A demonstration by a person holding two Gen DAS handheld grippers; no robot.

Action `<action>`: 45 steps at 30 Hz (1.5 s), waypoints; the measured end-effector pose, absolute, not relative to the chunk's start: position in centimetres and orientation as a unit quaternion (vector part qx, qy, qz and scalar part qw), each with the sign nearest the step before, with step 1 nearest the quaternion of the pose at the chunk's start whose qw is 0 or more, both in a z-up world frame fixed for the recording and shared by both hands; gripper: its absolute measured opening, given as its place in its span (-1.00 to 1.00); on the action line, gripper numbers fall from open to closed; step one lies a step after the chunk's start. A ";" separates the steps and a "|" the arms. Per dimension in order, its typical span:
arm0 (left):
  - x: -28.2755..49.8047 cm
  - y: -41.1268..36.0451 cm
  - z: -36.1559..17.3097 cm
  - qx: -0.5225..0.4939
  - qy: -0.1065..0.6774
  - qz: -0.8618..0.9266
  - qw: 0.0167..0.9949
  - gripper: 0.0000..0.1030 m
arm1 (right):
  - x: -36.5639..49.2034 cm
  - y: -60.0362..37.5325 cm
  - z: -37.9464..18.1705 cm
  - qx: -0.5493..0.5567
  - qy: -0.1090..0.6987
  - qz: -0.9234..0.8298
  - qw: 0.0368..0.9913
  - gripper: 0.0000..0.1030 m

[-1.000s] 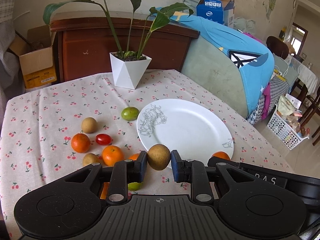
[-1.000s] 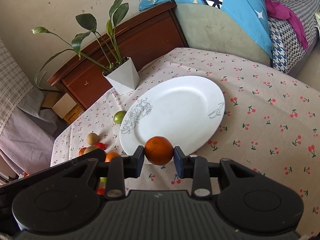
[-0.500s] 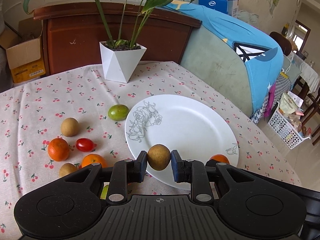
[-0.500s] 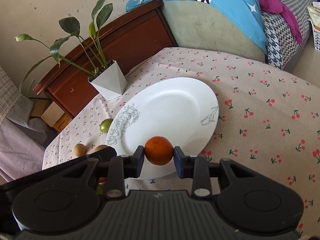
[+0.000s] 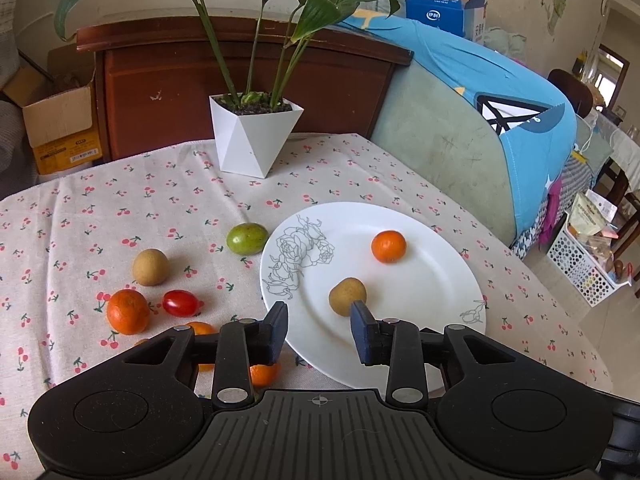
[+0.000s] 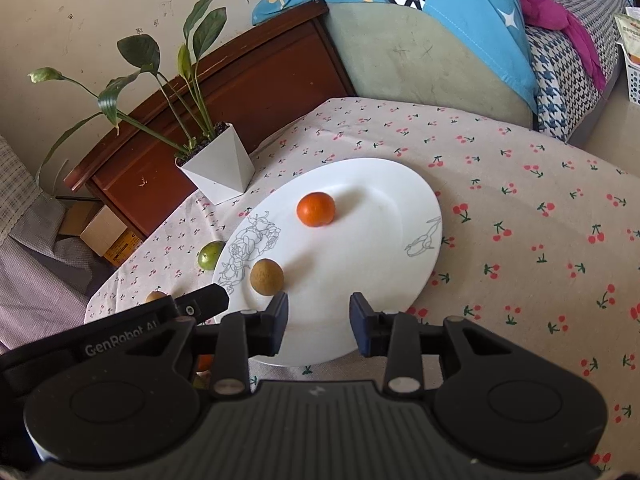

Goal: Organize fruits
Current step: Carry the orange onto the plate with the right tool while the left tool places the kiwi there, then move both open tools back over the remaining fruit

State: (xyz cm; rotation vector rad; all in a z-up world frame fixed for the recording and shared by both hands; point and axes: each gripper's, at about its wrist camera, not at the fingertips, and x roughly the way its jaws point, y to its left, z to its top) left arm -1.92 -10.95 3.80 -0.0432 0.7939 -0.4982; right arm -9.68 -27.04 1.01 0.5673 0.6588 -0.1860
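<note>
Release step of the sorting: left gripper (image 5: 319, 330) opening, nothing between its jaws, brown longan-like fruit (image 5: 347, 296) dropped on the white plate (image 5: 440, 292) near its front rim; right gripper (image 6: 319, 330) likewise opening and empty, mandarin (image 6: 315, 209) resting nearer the plate's far side. Remaining off the plate, toward the table's left edge: green fruit (image 5: 247, 238), second brown fruit (image 5: 150, 267), another mandarin (image 5: 128, 311), cherry tomato (image 5: 181, 303). Next, probably: backing off, reaching left, closing gently on round fruit likely to roll.

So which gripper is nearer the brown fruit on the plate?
Left. The left gripper, jaws opening, sits right at the brown fruit; the right gripper hangs beside it, further off.
</note>
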 end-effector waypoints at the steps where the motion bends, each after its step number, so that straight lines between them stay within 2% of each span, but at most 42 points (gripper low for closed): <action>1: -1.9 -10.7 3.9 -0.023 0.384 -0.238 0.892 -0.26 | -9.7 -27.0 1.0 0.275 0.318 -0.088 0.903 -0.32; 3: -2.0 -10.2 4.1 -0.030 0.385 -0.234 0.892 -0.14 | -9.7 -26.9 1.1 0.275 0.318 -0.085 0.904 -0.31; 9: -2.3 -8.6 4.5 -0.029 0.391 -0.210 0.896 0.00 | -9.9 -26.0 1.5 0.263 0.320 -0.070 0.908 -0.29; 32: -4.2 -0.8 4.3 -0.059 0.403 -0.130 0.904 0.09 | -10.7 -20.8 1.7 0.207 0.347 0.020 0.914 -0.28; 36: -4.7 -0.1 3.9 -0.054 0.406 -0.124 0.904 0.23 | -10.8 -19.6 1.4 0.196 0.356 0.038 0.913 -0.28; 45: -5.1 1.1 3.0 -0.041 0.414 -0.102 0.903 0.33 | -10.5 -17.3 0.5 0.170 0.374 0.067 0.909 -0.28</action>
